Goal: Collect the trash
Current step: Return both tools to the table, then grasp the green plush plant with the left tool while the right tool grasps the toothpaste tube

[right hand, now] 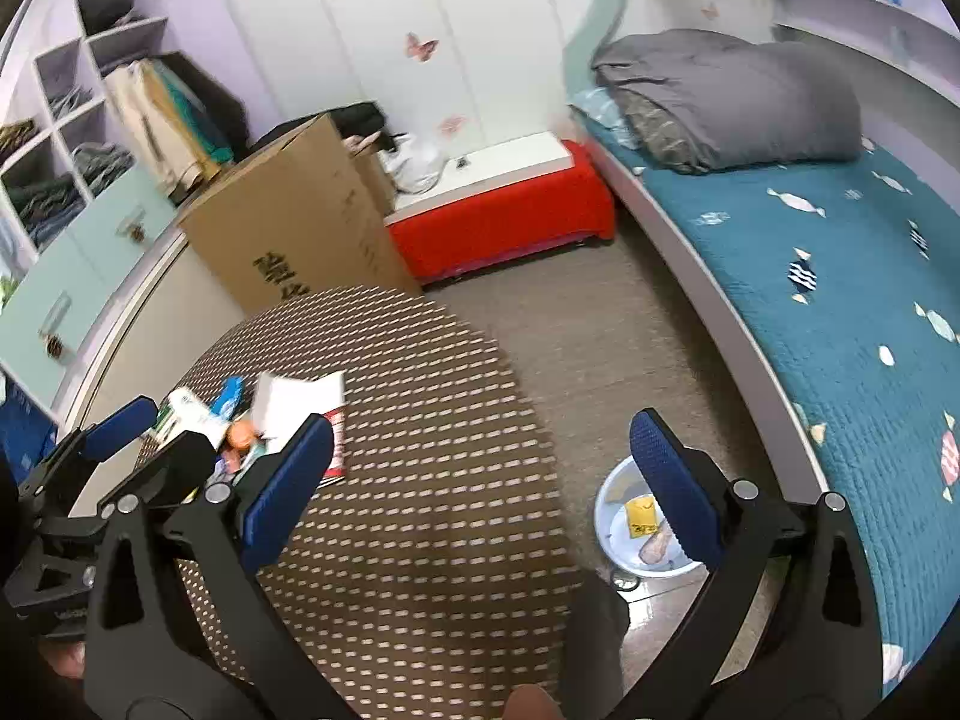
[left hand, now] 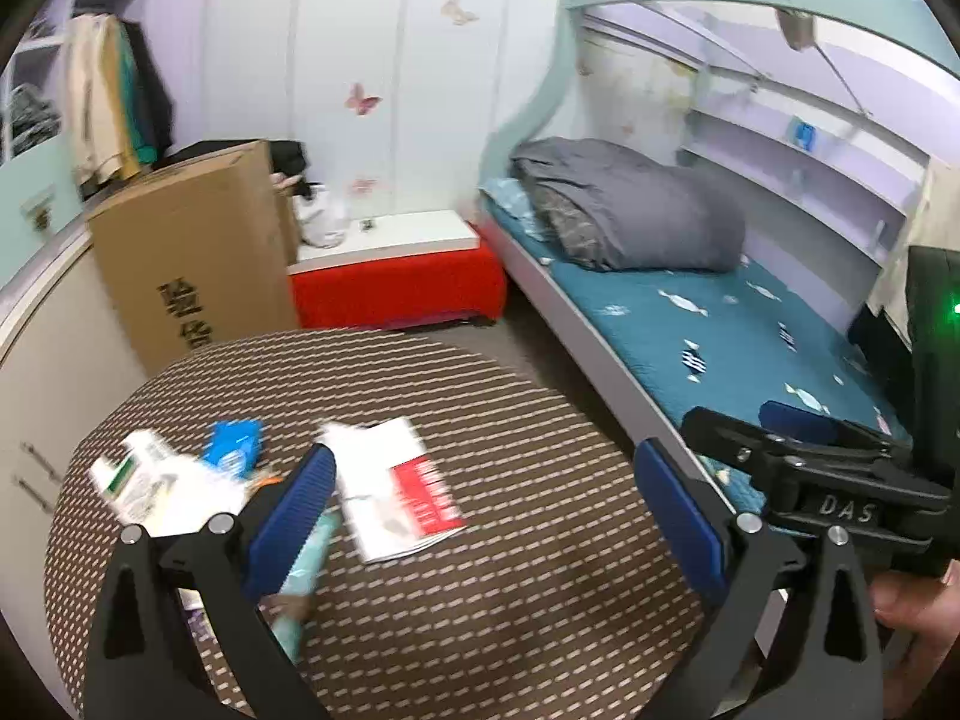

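Littered round table (right hand: 420, 420) beside bed (right hand: 840, 300)

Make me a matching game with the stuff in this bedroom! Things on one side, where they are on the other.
Things:
1. red-and-white paper booklet
2. folded grey blanket
3. pale blue round plastic bin
4. tall brown cardboard box

Places:
A. on the teal bed
B. on the floor between table and bed
C. on the round brown patterned table
D. standing behind the table, beside the red bench

Pairs: 1-C, 2-A, 3-B, 4-D
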A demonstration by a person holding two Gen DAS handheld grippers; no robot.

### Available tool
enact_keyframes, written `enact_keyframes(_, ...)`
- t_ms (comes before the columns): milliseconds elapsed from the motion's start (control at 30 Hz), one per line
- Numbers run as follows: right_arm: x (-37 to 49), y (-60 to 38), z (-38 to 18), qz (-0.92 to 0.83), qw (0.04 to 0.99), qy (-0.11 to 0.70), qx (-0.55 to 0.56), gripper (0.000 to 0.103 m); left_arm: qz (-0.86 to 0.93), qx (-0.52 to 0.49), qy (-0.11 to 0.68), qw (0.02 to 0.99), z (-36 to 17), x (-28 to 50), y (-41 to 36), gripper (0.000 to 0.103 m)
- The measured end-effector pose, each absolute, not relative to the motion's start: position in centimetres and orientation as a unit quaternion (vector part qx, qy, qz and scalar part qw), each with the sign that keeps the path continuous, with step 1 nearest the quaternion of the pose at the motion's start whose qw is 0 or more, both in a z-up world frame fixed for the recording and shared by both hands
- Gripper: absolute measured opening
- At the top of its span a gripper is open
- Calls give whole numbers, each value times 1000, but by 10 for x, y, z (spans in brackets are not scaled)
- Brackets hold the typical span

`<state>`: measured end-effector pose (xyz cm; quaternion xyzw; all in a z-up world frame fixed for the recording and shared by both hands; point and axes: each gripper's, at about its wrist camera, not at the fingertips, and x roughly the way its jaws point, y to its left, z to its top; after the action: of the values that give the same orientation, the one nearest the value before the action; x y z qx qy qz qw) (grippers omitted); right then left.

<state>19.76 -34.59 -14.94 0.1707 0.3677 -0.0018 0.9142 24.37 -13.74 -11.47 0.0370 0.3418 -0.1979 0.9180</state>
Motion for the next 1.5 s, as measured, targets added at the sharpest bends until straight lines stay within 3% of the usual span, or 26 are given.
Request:
enact_keyframes(667,211,-190,-168,102,899,418,86,97,-80,-11,349,933,-151,217,74,97)
enact_keyframes(1133,226,-150,-203,119,877,462,58,97,-114,-25,420,900,-210,256,123,97)
enact_keyframes(1200,230,-144,-208,124,874,467,54,97,-126,-28,425,896,-214,258,122,84)
enact_keyframes(1267,235,-136,-212,130,872,469,49,96,-145,-39,435,888,-218,262,124,62)
enact_keyframes(1300,238,-132,-214,133,871,471,47,95,-153,-41,437,885,-219,264,123,58)
enact_keyframes(1400,249,-120,-221,138,867,477,42,82,-171,-35,446,878,-225,266,117,39)
enact_keyframes(1467,256,-110,-228,140,864,483,32,72,-173,-27,449,876,-227,264,113,21)
enact_keyframes(1500,259,-106,-230,141,863,485,27,63,-173,-26,448,877,-227,262,112,17)
